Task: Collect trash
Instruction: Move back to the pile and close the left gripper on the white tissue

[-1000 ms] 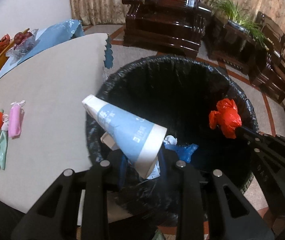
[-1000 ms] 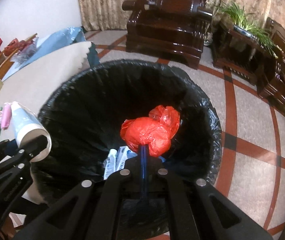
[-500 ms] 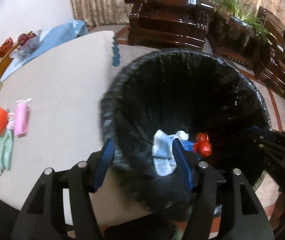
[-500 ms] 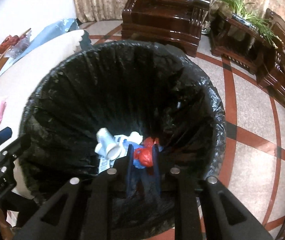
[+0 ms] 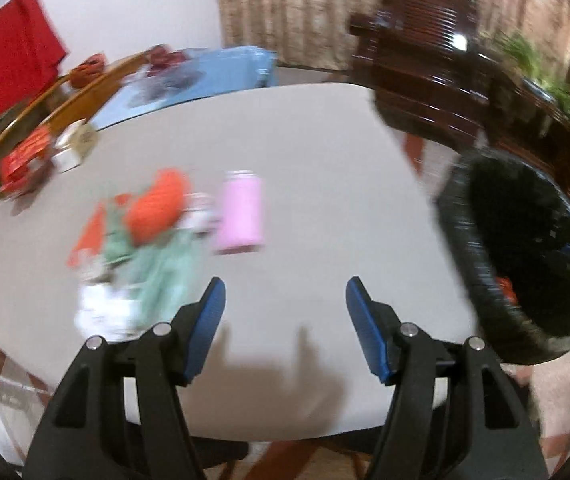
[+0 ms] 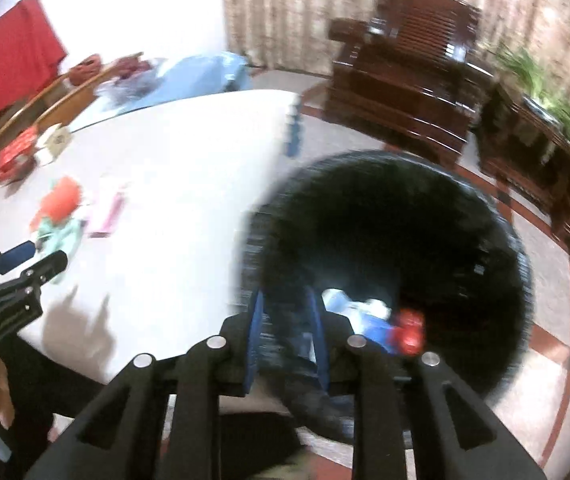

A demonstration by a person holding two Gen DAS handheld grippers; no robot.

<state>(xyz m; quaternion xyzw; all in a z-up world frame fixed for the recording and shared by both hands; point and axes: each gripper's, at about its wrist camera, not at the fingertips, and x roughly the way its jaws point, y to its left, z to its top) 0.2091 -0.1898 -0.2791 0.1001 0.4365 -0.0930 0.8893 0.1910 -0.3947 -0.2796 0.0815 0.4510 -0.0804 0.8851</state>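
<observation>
My left gripper (image 5: 285,312) is open and empty above the pale table (image 5: 325,152). Ahead of it lie a pink packet (image 5: 241,212), an orange-red wrapper (image 5: 157,208) and pale green and white scraps (image 5: 157,276). The black-lined bin (image 5: 525,264) stands to the right. My right gripper (image 6: 287,320) is open and empty over the bin's (image 6: 385,216) near rim. Inside the bin lie the red bag (image 6: 409,332) and white and blue trash (image 6: 357,308). The left gripper (image 6: 25,256) shows at the left of the right wrist view. Both views are blurred.
Small boxes (image 5: 69,148) and a red packet (image 5: 25,160) sit at the table's far left. A blue cloth (image 5: 205,76) lies at the back. A dark wooden armchair (image 6: 405,80) and a plant stand (image 6: 533,120) stand beyond the bin.
Both grippers let go of their loads, which dropped into the bin. The left gripper has swung left from the bin to over the table. The right gripper has shifted left to the bin's rim.
</observation>
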